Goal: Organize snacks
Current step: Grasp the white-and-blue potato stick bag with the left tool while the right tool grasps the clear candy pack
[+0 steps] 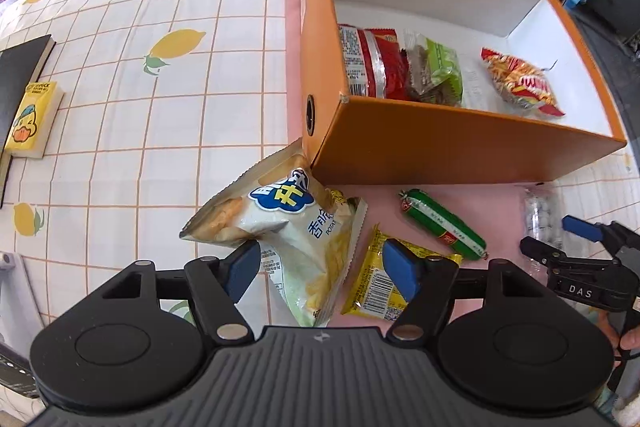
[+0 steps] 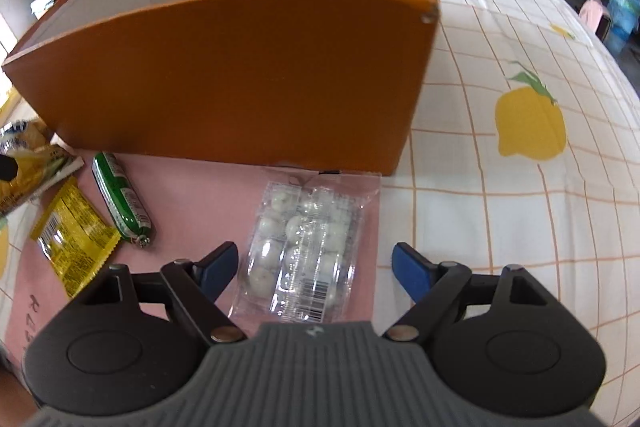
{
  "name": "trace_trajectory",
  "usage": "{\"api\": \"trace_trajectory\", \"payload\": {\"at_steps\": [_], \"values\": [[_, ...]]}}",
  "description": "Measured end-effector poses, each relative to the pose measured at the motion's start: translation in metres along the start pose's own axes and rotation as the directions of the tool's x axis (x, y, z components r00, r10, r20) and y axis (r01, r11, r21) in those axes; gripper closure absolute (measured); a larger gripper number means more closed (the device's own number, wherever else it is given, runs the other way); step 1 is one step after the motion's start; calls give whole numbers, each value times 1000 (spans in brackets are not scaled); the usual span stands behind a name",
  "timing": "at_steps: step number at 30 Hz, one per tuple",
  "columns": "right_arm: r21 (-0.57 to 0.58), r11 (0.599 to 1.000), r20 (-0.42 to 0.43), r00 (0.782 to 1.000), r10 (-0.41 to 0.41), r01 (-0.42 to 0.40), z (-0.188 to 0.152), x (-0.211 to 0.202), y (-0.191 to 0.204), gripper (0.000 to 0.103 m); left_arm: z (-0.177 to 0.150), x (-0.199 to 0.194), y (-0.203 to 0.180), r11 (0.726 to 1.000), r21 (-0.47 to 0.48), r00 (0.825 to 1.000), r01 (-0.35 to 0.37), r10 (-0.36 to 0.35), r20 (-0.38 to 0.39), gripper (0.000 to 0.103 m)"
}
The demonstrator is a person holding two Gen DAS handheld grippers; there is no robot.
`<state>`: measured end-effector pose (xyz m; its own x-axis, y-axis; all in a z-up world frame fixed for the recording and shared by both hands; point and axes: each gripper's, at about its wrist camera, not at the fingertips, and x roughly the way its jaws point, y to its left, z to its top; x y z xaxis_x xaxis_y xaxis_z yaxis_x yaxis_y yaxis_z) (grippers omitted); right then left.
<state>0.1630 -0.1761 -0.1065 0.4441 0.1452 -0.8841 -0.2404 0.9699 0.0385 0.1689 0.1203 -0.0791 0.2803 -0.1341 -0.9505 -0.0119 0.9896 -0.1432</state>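
Clear-wrapped candy pack lies between your right gripper's spread, empty jaws, long axis pointing ahead toward the orange box; left gripper also gapes, straddling the chip bag.

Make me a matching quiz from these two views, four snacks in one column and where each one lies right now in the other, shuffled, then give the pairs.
Things:
1. green sausage
2. clear pack of white balls
3. white chip bag
4. red packet

Places:
A. inside the orange box
B. between the open fingers of the left claw
C. between the open fingers of the right claw
D. on the pink mat, between the yellow packet and the box

Pairs: 1-D, 2-C, 3-B, 4-A
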Motion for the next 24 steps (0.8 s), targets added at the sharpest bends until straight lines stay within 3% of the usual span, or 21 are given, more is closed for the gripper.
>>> {"api": "trace_trajectory", "payload": {"at_steps": [3, 10, 17, 19, 24], "values": [[-28, 1000, 4, 1000, -8, 8, -4, 0, 1, 21, 3, 7, -4, 998, 6, 998, -58, 58, 0, 21], [-35, 999, 12, 1000, -6, 6, -7, -3, 0, 22, 2, 23, 6, 996, -57, 997, -69, 66, -43, 43], [-58, 998, 24, 1000, -2, 3, -14, -10, 7, 30, -4, 26, 7, 994, -21, 994, -109, 109, -22, 55], [-66, 998, 29, 1000, 1, 1, -16, -13, 8, 37, -5, 25, 6, 993, -11, 993, -121, 121, -17, 59], [-86, 996, 28, 1000, 3, -1, -15, -14, 11, 43, -10, 23, 0, 987, 51, 987, -151, 153, -41, 62]]}}
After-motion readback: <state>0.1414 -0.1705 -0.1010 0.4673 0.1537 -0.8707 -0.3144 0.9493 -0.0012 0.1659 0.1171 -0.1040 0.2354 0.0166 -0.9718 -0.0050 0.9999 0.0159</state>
